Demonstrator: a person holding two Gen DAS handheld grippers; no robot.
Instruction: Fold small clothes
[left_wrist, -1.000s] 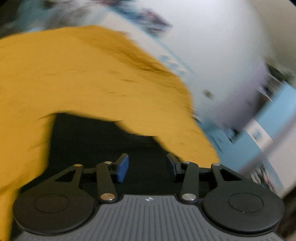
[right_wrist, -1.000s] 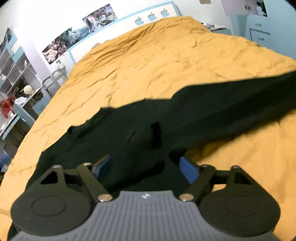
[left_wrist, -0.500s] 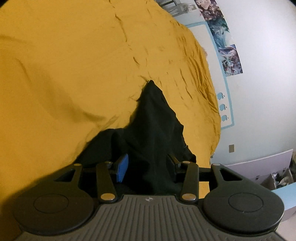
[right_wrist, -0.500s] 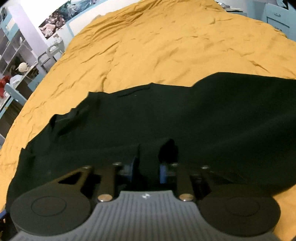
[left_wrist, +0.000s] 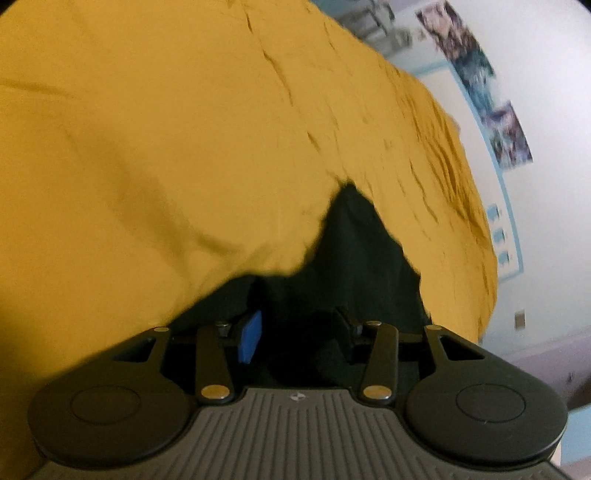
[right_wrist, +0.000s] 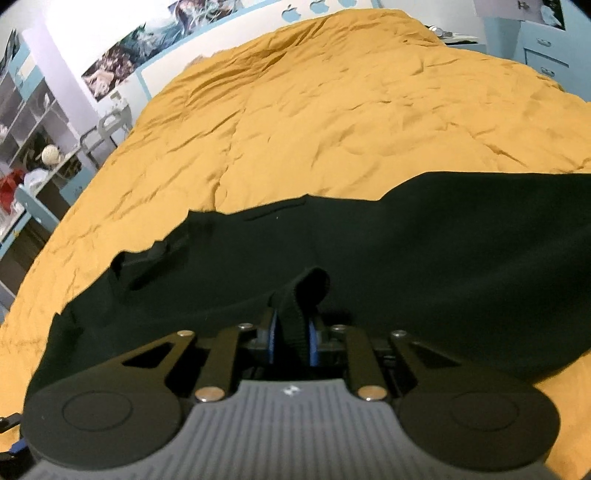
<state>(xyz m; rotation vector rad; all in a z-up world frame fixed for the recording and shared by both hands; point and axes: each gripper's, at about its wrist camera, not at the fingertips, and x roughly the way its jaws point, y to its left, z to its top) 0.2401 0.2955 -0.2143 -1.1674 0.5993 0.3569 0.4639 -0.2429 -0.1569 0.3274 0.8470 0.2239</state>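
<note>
Right wrist view shows the black knit garment (right_wrist: 388, 251) spread in a rough, uneven band across the near part of the bed, on the mustard-yellow wrinkled quilt (right_wrist: 332, 110); its far edge runs from about 9 o'clock to 3 o'clock, with a lumpy, bunched end at 9 o'clock and a broader, smoother end at 3 o'clock. The right gripper (right_wrist: 291, 336) has its fingers drawn narrow and closing on a raised loop of the black cloth, which stands up between the blue pads at 12 o'clock of the fingers; the pads appear to press on it already.

Left wrist view is blurred; the left gripper (left_wrist: 295, 332) has its fingers about half apart, with dark cloth lying between and under them, yet the blue pad at 9 o'clock stands clear of the fabric, so no grip is made there; a pointed tongue of the garment (left_wrist: 354, 251) reaches toward 12 o'clock onto the quilt (left_wrist: 184, 129).

As a judgement, the fold has hardly begun; no neat doubled layer or squared edge shows; one pinch is taken, the second is not yet, and the lifting, folding over and smoothing all remain.
</note>
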